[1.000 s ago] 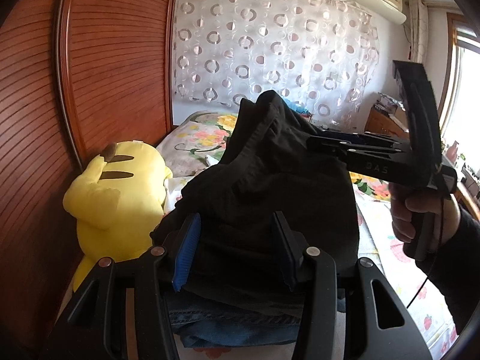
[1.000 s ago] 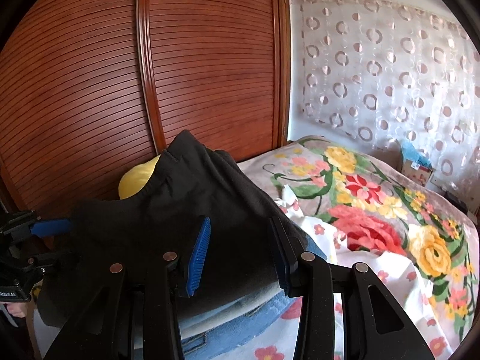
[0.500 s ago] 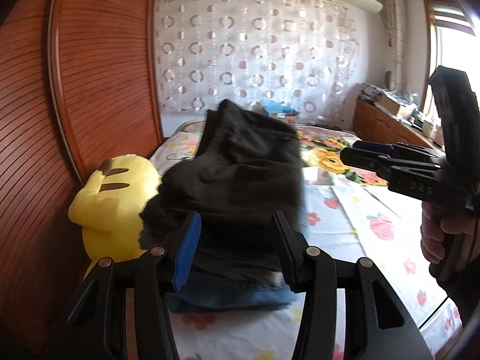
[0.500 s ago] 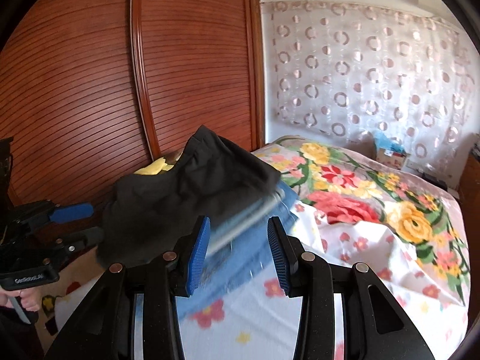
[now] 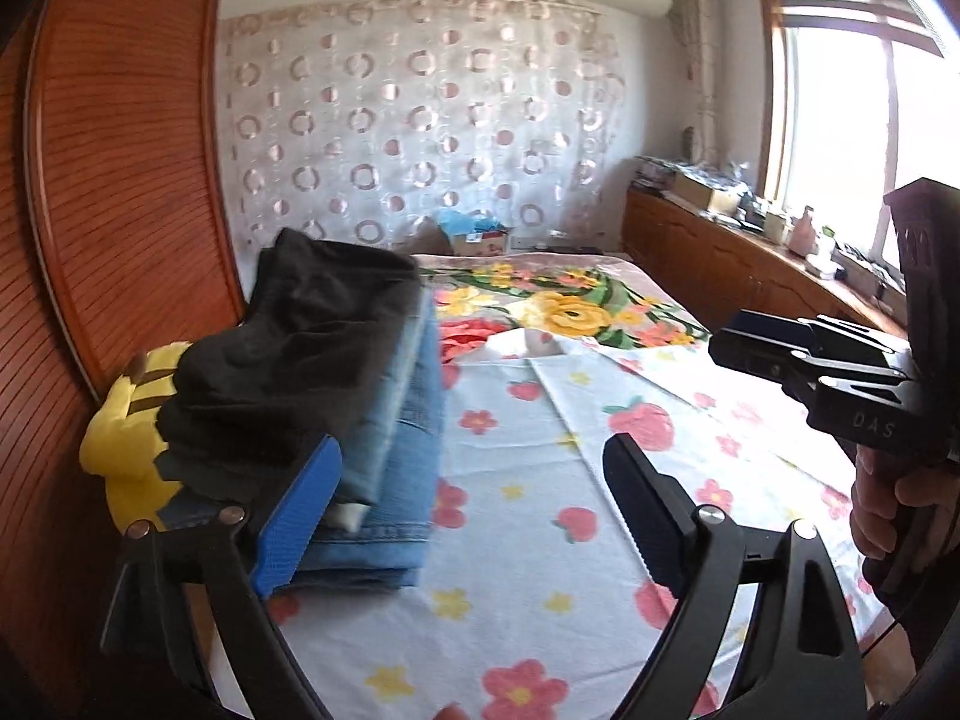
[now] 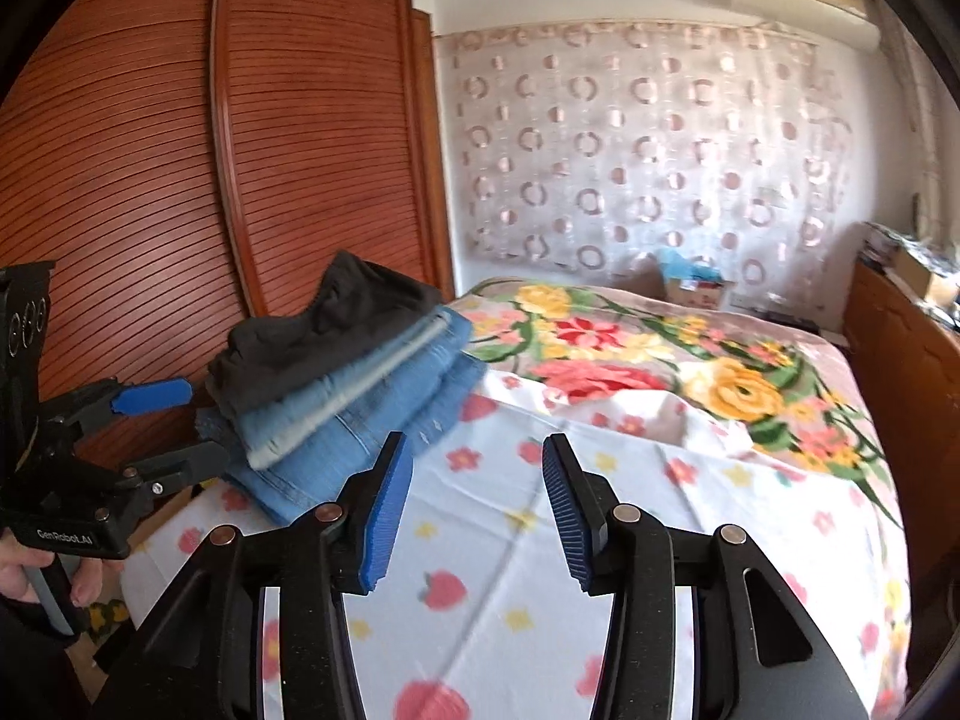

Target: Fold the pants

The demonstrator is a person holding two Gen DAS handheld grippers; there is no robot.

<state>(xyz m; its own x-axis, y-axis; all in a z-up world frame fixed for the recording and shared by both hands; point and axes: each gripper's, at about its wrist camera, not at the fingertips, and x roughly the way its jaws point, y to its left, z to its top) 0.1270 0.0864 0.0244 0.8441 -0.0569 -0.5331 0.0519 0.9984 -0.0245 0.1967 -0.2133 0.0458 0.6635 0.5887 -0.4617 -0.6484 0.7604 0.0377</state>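
Both grippers withdrawn, empty — black pants (image 5: 300, 354) atop jeans stack (image 5: 402, 456).

My left claw (image 5: 474, 510) is black plastic, with a ribbed blue pad on one finger (image 5: 297, 519) and silver screw heads at the joints. My right claw (image 6: 477, 513) has ribbed blue pads on both fingers. Seen from the side, its body reads "DAS", and the left one's reads "GenRobot.AI". A thin black cable hangs below my right hand (image 5: 894, 510).
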